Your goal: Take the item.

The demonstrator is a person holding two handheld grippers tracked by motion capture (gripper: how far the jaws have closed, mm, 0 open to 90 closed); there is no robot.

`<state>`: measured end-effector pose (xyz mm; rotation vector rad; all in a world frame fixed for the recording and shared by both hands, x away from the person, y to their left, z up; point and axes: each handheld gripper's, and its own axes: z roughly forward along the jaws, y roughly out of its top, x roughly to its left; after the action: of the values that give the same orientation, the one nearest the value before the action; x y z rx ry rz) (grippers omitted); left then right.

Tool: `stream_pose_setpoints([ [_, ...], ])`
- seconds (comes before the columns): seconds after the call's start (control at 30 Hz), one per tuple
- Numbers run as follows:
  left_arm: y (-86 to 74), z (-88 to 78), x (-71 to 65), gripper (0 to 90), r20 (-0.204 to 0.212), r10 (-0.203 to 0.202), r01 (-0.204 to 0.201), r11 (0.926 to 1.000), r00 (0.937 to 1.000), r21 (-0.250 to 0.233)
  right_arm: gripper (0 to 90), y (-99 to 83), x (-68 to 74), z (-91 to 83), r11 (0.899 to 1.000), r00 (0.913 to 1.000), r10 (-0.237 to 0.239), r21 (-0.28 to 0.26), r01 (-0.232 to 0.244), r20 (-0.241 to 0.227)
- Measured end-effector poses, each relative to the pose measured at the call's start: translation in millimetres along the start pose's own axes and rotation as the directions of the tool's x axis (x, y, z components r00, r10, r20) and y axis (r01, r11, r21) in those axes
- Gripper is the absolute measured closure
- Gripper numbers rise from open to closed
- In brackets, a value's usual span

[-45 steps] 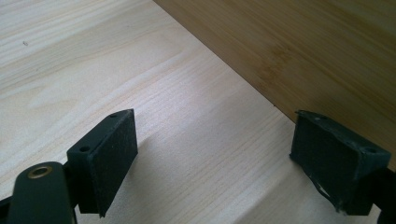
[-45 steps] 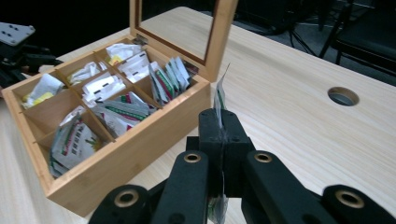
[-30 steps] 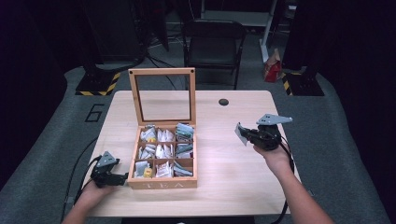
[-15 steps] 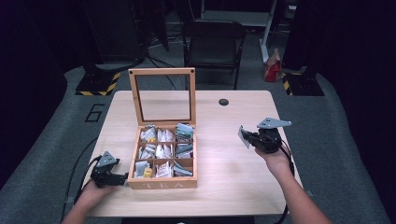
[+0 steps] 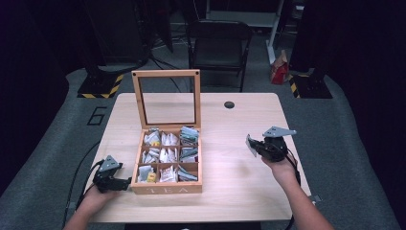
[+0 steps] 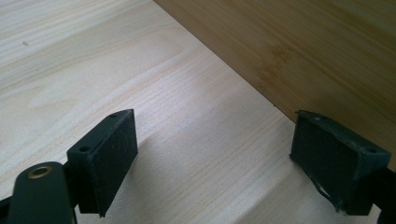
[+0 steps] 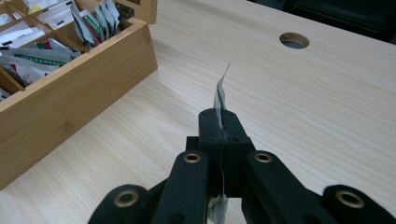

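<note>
Right gripper (image 5: pixel 261 146) has dropped a bit toward the table (image 5: pixel 230 172) since a second ago, jaws clamped on a tea bag (image 7: pixel 220 100) held edge-up, well right of the tea box (image 5: pixel 167 184). Looks like the bag is out and about to be set down on bare wood. Left gripper (image 5: pixel 125 182) hasn't moved: jaws wide, empty, resting just beside the box's left wall. Farther back, the lid (image 5: pixel 166 98) stands open.

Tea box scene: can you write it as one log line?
right gripper: shut on tea packet | left gripper: open beside tea box
</note>
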<state>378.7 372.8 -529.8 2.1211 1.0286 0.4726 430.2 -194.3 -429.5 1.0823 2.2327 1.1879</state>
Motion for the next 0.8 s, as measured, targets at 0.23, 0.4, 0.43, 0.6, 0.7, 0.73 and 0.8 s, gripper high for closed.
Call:
stream_pose_setpoints([
  [0.23,0.0,0.0,0.0,14.2,0.000,0.000,0.000,1.0000,1.0000,0.000,89.6,-10.5,-0.3,5.6,1.000,0.9999,0.015,0.017,-0.015,0.007],
  [0.4,0.0,0.1,-0.1,14.2,0.000,-0.001,0.001,1.0000,1.0000,-0.001,89.6,-17.5,-0.7,9.6,1.000,0.9999,0.014,0.028,-0.014,0.005],
  [0.43,-0.3,0.5,-0.6,14.2,-0.001,-0.007,0.007,1.0000,1.0000,-0.005,89.6,-18.7,-0.1,10.1,0.999,0.9997,0.022,0.028,-0.022,0.008],
  [0.6,-0.2,0.4,-0.2,14.2,-0.002,-0.001,0.001,1.0000,1.0000,-0.005,89.6,-25.1,0.1,13.8,0.999,0.9995,0.031,0.028,-0.031,0.003],
  [0.7,-0.4,0.7,-0.5,14.2,-0.003,-0.004,0.004,1.0000,1.0000,-0.009,89.5,-29.2,0.6,17.0,0.999,0.9995,0.032,0.037,-0.032,0.009],
  [0.73,-0.1,-0.1,-0.3,14.2,0.003,-0.005,0.005,1.0000,1.0000,0.001,89.5,-30.7,0.5,18.3,0.999,0.9997,0.024,0.039,-0.024,0.009],
  [0.8,0.1,-0.1,0.1,14.2,0.001,0.000,0.000,1.0000,1.0000,0.001,89.5,-32.6,1.3,19.4,0.999,0.9996,0.023,0.043,-0.023,0.015],
])
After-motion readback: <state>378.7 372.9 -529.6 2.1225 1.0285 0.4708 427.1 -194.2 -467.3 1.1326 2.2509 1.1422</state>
